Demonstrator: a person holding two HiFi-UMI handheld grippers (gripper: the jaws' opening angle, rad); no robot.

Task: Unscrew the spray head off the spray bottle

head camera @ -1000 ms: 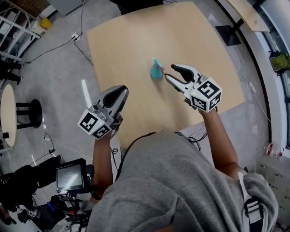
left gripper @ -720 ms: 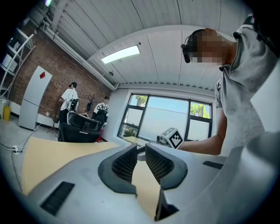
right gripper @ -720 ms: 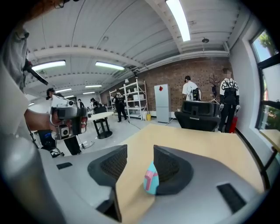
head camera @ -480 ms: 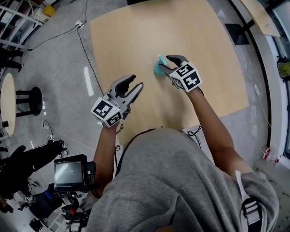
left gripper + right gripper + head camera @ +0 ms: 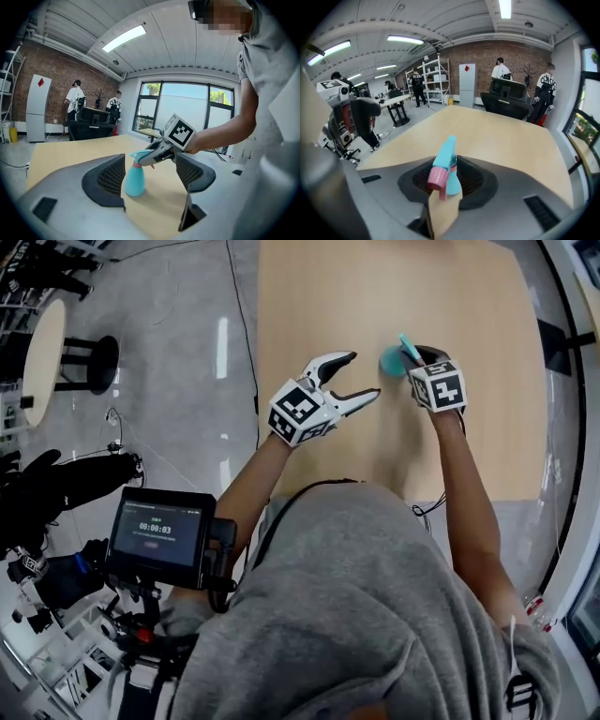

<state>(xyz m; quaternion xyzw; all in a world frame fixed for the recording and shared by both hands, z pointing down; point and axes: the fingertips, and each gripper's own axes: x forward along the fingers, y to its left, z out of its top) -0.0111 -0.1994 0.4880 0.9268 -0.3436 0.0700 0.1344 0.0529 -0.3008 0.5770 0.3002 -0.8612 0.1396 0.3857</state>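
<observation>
A small teal spray bottle (image 5: 390, 361) stands upright on the light wood table (image 5: 328, 296). Its teal spray head (image 5: 445, 157) has a pink nozzle (image 5: 437, 177). My right gripper (image 5: 418, 354) comes down on it from the right. Its jaws have just been closing and now sit shut on the spray head, as the left gripper view also shows (image 5: 155, 154). My left gripper (image 5: 364, 376) is level at the bottle's left. Its jaws have just been opening and stand wide, with the bottle body (image 5: 135, 180) just ahead of the fingertips, untouched.
A round side table (image 5: 37, 343) and a black stool (image 5: 89, 362) stand on the grey floor at the left. A rig with a screen (image 5: 159, 535) sits near the person. Cables cross the floor. People, shelves (image 5: 433, 79) and a dark chair (image 5: 506, 101) fill the background.
Both grippers came down toward the bottle. The left jaws went from shut to wide open. The right jaws moved onto the spray head and narrowed around it.
</observation>
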